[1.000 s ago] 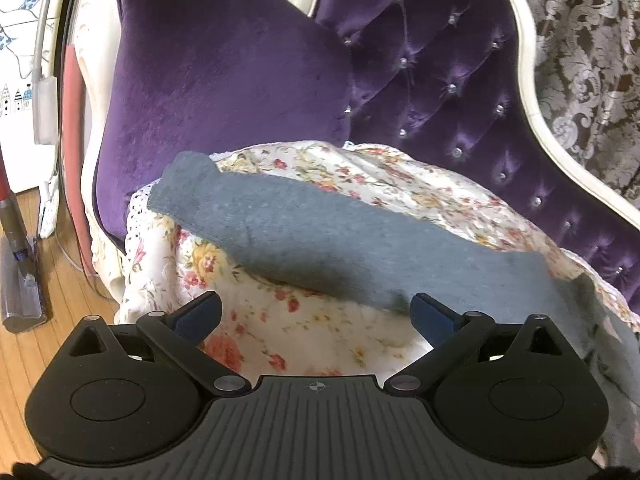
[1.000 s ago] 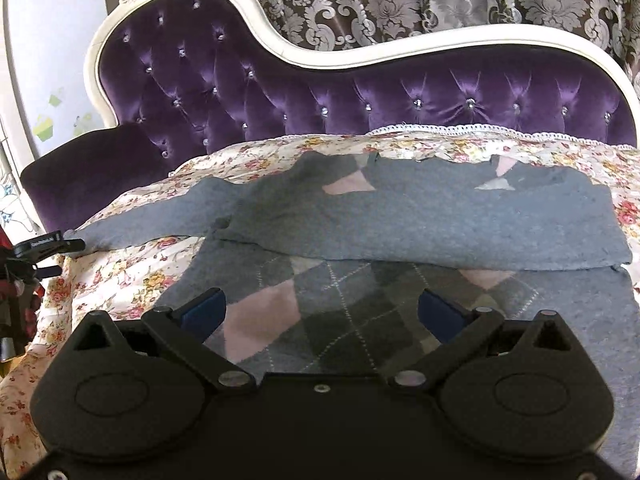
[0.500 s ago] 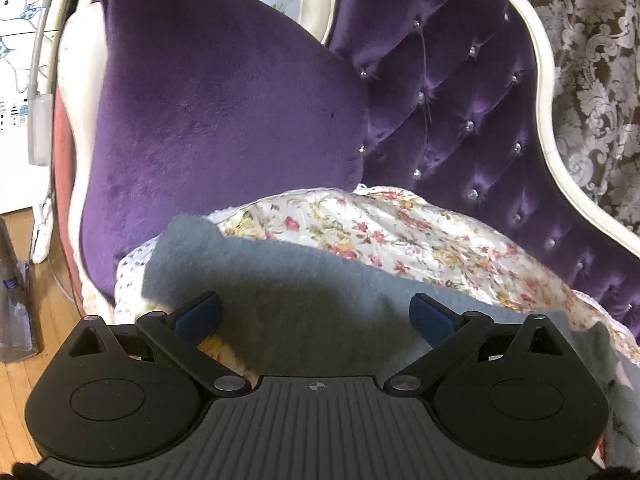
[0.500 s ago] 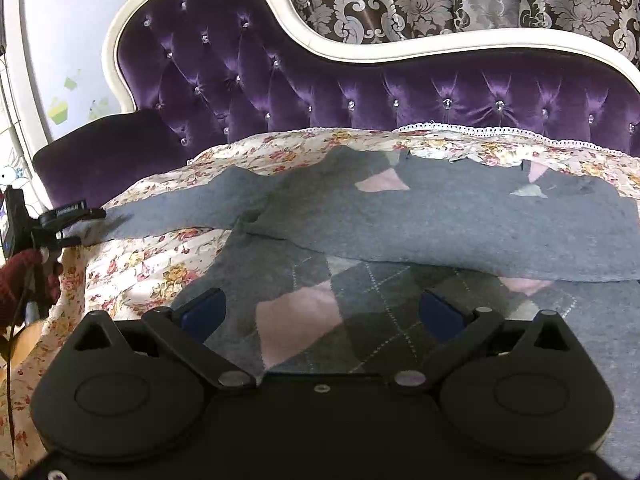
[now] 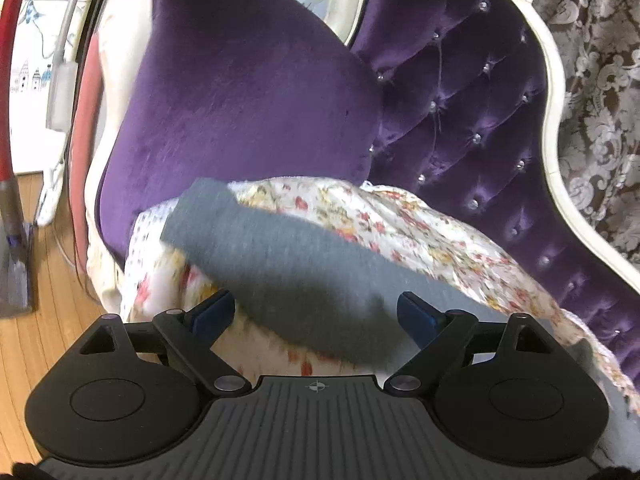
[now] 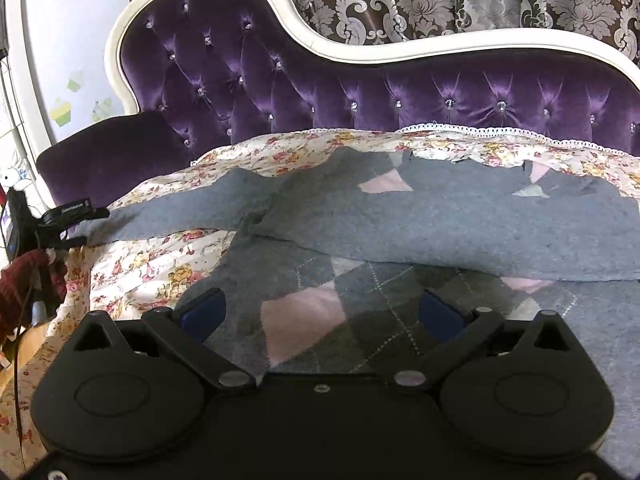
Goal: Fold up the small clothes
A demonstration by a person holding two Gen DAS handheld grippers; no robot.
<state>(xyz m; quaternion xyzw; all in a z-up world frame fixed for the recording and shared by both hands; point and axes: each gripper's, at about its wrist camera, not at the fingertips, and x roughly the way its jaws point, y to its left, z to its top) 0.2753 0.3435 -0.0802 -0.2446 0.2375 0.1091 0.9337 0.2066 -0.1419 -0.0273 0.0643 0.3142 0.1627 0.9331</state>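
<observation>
The left claw now sits closer to the grey sleeve than a second ago, with the cuff end lying between its blue fingers, and its jaws are closing from fully wide. In the right wrist view, this claw now reaches the sleeve's tip.

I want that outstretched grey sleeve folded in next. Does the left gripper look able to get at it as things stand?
Probably yes. The grey knitted sleeve lies flat on the floral cover with nothing on it, directly ahead of the left gripper, whose jaws are closing with the sleeve between them, not yet pinched.
</observation>
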